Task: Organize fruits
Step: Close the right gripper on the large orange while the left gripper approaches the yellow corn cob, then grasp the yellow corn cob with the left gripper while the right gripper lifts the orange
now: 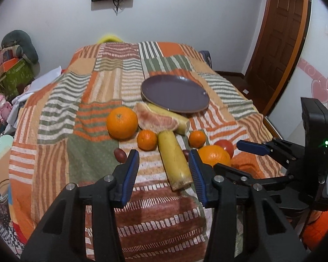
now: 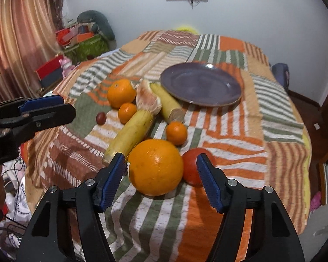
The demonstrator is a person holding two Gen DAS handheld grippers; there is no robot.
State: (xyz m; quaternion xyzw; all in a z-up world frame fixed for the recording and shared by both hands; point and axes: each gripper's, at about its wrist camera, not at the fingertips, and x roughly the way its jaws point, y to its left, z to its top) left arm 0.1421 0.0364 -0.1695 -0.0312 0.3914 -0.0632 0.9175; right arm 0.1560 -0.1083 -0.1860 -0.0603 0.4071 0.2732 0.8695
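Observation:
A purple plate [image 1: 175,93] [image 2: 201,85] lies on the patchwork blanket behind a cluster of fruit. My left gripper [image 1: 163,156] is open over the near yellow stalk piece [image 1: 175,161], which lies between its fingers without being pressed. My right gripper [image 2: 161,157] is open around a big orange [image 2: 155,166], its pads apart from the peel; a red tomato [image 2: 193,168] sits just behind the right finger. Farther back are another big orange [image 1: 122,122], a pomelo wedge [image 1: 157,120], two tangerines [image 1: 147,139] [image 1: 197,139], a second stalk piece [image 2: 169,104] and a small dark red fruit [image 1: 120,155].
The fruit lies on a bed covered by the striped blanket [image 1: 94,144]. Boxes and bags [image 1: 13,72] pile up at the left, a brown door [image 1: 280,43] stands at the right, and a curtain [image 2: 21,43] hangs at the left of the right wrist view.

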